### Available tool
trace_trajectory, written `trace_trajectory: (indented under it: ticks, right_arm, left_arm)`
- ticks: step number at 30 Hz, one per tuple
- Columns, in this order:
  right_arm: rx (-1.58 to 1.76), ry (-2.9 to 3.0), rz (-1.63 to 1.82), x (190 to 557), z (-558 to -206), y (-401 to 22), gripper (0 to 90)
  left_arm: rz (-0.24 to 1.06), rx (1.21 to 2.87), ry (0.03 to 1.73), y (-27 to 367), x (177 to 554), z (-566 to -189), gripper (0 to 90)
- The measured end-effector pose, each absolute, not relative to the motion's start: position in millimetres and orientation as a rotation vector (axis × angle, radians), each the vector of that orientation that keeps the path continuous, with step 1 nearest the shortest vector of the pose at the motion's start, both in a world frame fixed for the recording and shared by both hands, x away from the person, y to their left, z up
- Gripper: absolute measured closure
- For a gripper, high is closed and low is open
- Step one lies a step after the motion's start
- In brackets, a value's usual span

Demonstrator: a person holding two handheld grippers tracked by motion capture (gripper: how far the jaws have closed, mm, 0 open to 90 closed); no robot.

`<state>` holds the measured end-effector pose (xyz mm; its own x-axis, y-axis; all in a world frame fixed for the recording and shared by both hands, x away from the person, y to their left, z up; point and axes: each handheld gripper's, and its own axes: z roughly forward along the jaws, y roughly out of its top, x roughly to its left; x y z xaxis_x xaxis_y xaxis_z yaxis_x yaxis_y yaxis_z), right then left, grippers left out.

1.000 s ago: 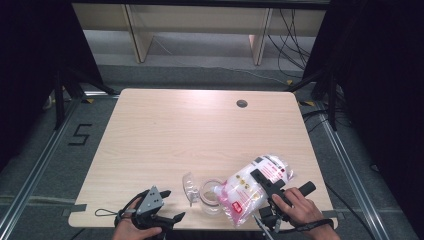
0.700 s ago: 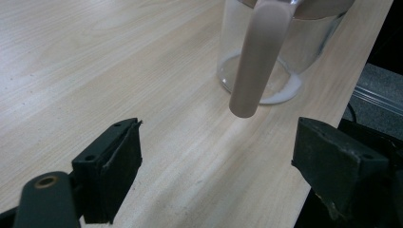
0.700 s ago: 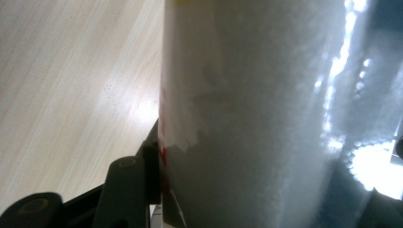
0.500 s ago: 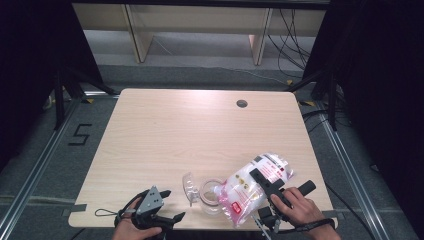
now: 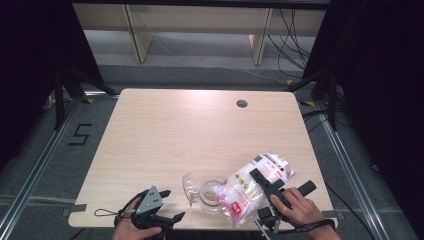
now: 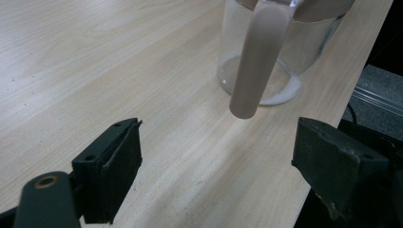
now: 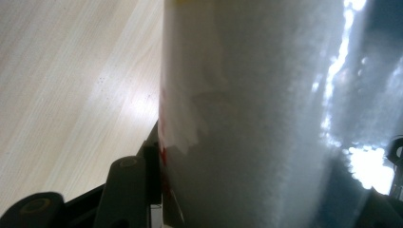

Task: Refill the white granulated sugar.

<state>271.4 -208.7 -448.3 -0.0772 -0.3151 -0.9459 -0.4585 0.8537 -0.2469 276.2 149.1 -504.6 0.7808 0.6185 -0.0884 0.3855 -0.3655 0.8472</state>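
Wooden table [image 5: 165,130]: right gripper [image 5: 260,181] clamps the white bag [image 5: 252,187]; left gripper [image 6: 218,161], jaws apart, faces a glass jar [image 6: 285,52].

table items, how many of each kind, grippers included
bag of white powder: 1
glass jar: 1
clear lid: 1
hand-held gripper: 2, left with jaws apart on nothing, right clamped on the bag
total: 5

Left claw [image 5: 167,206] low at near edge, jaws wide apart — right claw [image 5: 262,184] clamped, tilted, hand [image 5: 295,210] gripping handle.
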Motion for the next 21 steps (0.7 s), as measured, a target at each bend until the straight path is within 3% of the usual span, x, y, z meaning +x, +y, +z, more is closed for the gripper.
trace_trajectory:
  ticks: [21]
  right_arm:
    - [-0.627,1.634,0.12,271.0,-446.6,-209.0,51.1]
  left_arm:
    - [0.304,2.009,0.743,149.4,276.4,-504.3,16.1]
